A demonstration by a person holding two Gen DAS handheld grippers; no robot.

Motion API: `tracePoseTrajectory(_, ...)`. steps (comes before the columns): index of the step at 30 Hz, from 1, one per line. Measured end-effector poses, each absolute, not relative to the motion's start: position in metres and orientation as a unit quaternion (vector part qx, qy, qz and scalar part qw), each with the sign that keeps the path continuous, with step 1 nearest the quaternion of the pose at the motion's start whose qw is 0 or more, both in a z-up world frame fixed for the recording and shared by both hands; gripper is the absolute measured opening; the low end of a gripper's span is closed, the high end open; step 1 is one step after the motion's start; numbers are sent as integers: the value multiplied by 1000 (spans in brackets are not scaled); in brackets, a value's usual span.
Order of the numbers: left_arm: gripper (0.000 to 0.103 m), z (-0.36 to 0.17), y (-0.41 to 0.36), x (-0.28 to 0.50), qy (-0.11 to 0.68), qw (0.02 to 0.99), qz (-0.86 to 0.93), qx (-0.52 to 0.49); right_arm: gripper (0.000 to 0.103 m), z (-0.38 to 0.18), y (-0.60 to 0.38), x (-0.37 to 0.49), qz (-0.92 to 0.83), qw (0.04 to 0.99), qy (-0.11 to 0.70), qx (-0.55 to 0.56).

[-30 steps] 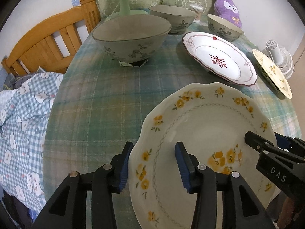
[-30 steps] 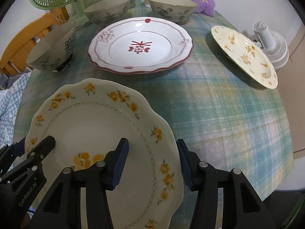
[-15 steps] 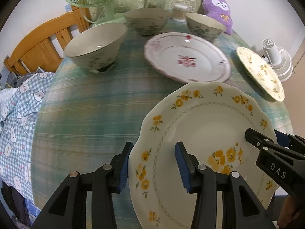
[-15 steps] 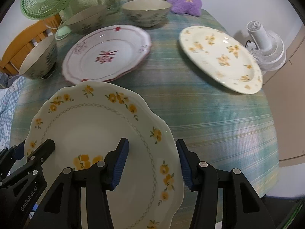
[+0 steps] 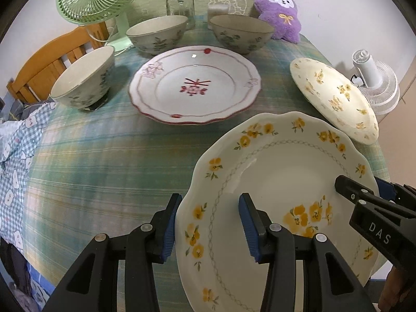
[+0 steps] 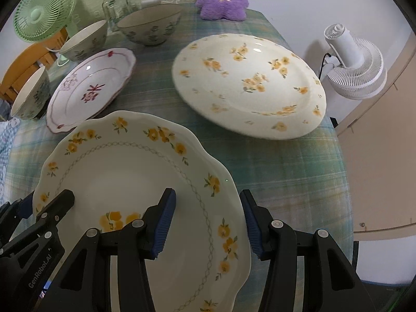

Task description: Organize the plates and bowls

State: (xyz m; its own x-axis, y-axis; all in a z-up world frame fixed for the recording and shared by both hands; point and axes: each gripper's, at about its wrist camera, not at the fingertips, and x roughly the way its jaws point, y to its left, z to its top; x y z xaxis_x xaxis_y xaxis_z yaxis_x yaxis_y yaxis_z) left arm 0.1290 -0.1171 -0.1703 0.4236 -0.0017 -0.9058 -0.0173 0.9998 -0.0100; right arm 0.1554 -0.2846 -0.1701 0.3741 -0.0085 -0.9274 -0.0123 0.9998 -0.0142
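Three plates and three bowls are in view on the green plaid tablecloth (image 5: 104, 156). The scalloped cream ceramic plate with yellow flowers (image 5: 280, 182) is held at the near table edge. The left gripper (image 5: 209, 223) has its jaws straddling the plate's left rim; the right gripper (image 6: 208, 218) straddles its right rim. Whether either pair is clenched on the rim, I cannot tell. A round cream plate with scattered yellow flowers (image 6: 249, 83) lies at the far right, and a white plate with red trim (image 5: 195, 88) sits mid-table. Three grey-green floral bowls (image 5: 83, 80) (image 5: 156, 36) (image 5: 241, 33) curve behind it. One gripper reads "DAS", the other "GenRobot.AI".
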Motion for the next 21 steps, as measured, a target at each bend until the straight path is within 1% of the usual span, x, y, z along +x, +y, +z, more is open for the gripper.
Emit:
tracePoseTrajectory(14,47,-184,-120,141,544,839,22,-15,54,-183,-292,165,14,824,566,-7)
tracePoseTrajectory(16,48,-185,-121,141,544,839,22,-10,54,-184,-291,166,9,823,567,-10)
tracePoseTrajectory(17,50,-185,-122,142,546,838,22,-7,56,-184,-291,166,8,824,567,-9)
tracePoseTrajectory(19,56,-188,-126,142,552,834,20,5,57,-184,-290,166,7,824,567,-5)
tracePoseTrajectory(21,57,-186,-128,142,552,834,23,11,62,-183,-290,165,15,824,567,-2)
